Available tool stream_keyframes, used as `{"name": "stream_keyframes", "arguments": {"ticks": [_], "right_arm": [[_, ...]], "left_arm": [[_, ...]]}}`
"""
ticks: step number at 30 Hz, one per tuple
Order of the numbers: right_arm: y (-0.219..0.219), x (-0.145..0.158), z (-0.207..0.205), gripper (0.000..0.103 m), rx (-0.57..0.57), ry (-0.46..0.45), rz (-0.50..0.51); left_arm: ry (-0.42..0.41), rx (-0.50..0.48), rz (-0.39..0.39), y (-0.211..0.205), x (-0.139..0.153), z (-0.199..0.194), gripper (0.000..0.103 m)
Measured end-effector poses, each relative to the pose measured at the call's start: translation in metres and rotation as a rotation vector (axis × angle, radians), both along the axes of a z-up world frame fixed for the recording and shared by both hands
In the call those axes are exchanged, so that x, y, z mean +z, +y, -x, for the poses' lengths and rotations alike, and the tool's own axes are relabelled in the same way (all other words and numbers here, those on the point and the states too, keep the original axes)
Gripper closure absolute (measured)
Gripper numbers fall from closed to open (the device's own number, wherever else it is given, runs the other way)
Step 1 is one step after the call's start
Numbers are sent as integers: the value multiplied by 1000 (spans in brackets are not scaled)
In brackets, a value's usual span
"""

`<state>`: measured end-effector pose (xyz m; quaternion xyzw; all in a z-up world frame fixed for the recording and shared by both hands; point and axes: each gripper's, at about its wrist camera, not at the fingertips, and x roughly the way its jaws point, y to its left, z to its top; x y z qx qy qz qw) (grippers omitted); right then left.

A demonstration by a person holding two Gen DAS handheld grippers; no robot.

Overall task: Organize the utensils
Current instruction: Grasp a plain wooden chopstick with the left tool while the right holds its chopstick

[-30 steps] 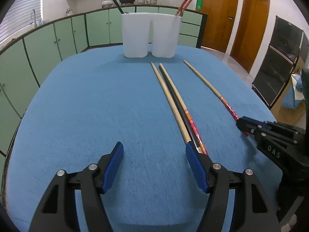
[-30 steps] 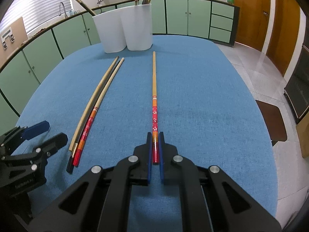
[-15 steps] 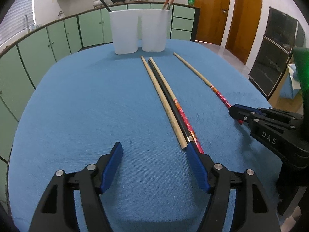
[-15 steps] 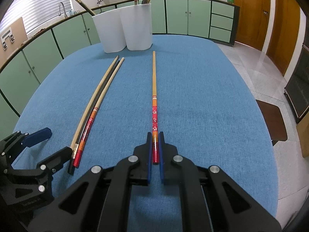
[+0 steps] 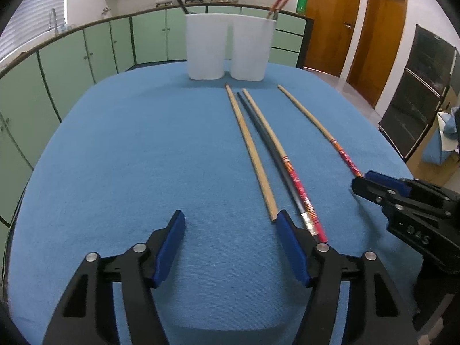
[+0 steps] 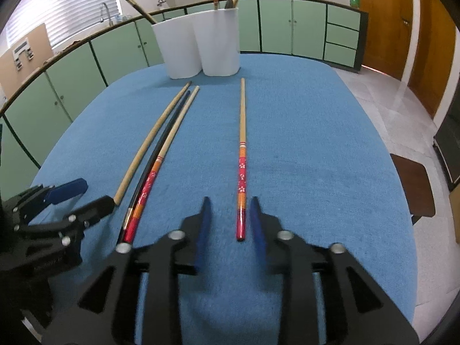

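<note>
The right gripper (image 6: 228, 215) is opening, its pads clear of the red chopstick (image 6: 241, 184) lying between them on the cloth (image 6: 316, 158). The left gripper (image 5: 230, 224) is closing slightly but wide and empty, three sticks (image 5: 287, 172) just off its right finger. Next, I judge, a regrip to carry one to the white holder (image 6: 201, 46) ahead.

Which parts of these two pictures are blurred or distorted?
Right wrist view: the right tool smears with motion as it opens, pads clear of the red chopstick. Left wrist view: mostly sharp, fisheye bending the counter.
</note>
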<state>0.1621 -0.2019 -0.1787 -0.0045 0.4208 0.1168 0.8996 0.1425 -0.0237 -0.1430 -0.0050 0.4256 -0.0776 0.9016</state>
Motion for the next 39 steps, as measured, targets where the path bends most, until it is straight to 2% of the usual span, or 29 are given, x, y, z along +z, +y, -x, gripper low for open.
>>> {"name": "stream_keyframes", "arguments": {"ticks": [4, 11, 16, 21, 24, 26, 28, 33, 37, 39], "right_arm": [[-6, 2, 8, 67, 4, -6, -2], [-14, 1, 15, 67, -2, 3, 3], [-7, 0, 14, 79, 6, 4, 38], [-2, -1, 13, 86, 7, 4, 62], [-1, -2, 12, 88, 8, 6, 54], [-2, -2, 11, 89, 3, 7, 47], [-3, -2, 11, 90, -1, 8, 44], [-1, -3, 11, 90, -11, 8, 52], [-1, -3, 10, 90, -14, 8, 51], [-2, -3, 10, 93, -18, 9, 48]], "left_arm": [[-5, 21, 19, 8, 1, 2, 38], [-21, -9, 5, -1, 3, 5, 38], [-9, -4, 5, -2, 1, 3, 38], [-5, 5, 26, -4, 1, -1, 40], [-3, 7, 21, -8, 0, -5, 49], [-3, 14, 10, -10, 0, -7, 59], [-5, 20, -1, -12, 0, -7, 65], [-8, 15, -39, -20, -1, -6, 75], [-9, 9, -50, -27, -1, -7, 95], [-10, 14, -55, -28, -2, -6, 96]]}}
